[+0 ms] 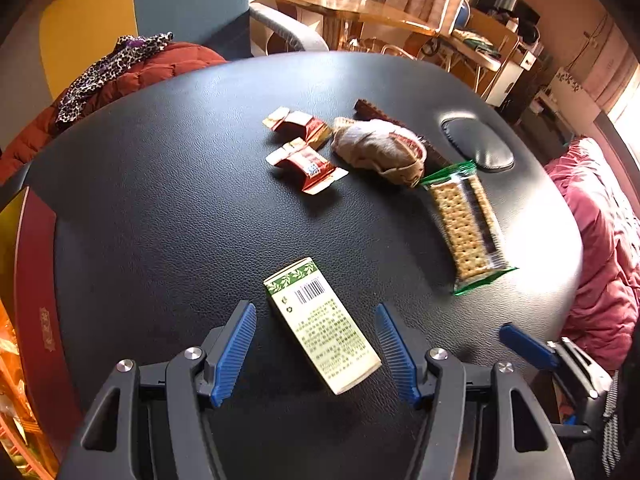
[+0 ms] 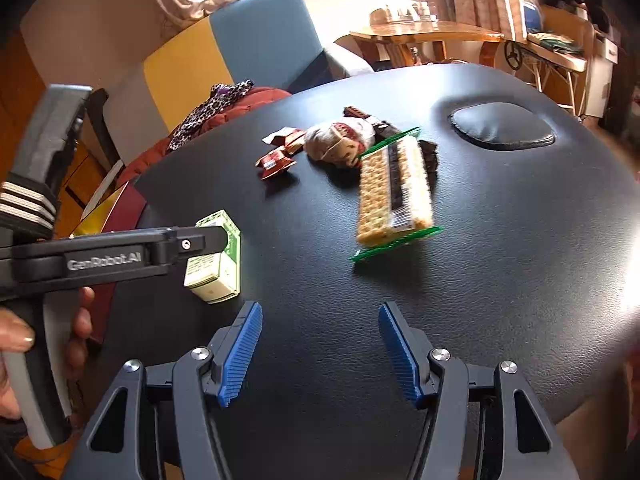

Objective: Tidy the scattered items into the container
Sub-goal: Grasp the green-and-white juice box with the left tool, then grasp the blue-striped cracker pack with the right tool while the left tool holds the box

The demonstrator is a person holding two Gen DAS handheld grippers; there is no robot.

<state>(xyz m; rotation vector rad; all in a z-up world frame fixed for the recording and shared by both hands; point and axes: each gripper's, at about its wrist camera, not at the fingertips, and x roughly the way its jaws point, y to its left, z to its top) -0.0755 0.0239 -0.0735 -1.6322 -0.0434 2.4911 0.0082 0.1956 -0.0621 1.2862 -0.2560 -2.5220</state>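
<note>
My left gripper [image 1: 316, 344] is open with a cream and green box [image 1: 322, 324] lying on the black table [image 1: 168, 216] between its fingers, not gripped. The box also shows in the right wrist view [image 2: 216, 264], partly behind the left gripper's arm. My right gripper [image 2: 320, 344] is open and empty above bare table [image 2: 500, 260]. Ahead lie a green-edged cracker pack [image 1: 466, 226] [image 2: 394, 196], two red candy wrappers [image 1: 308, 164] [image 1: 300, 124], a beige wrapped bun [image 1: 380, 150] [image 2: 336, 142] and a brown bar [image 1: 372, 110]. A red container [image 1: 36, 300] stands at the left edge.
An oval cushion insert [image 1: 478, 144] [image 2: 504, 126] sits in the far table end. A red jacket with leopard cloth [image 1: 120, 68] lies beyond the left side, pink bedding [image 1: 604, 240] on the right. A wooden table [image 1: 360, 8] and chair stand behind.
</note>
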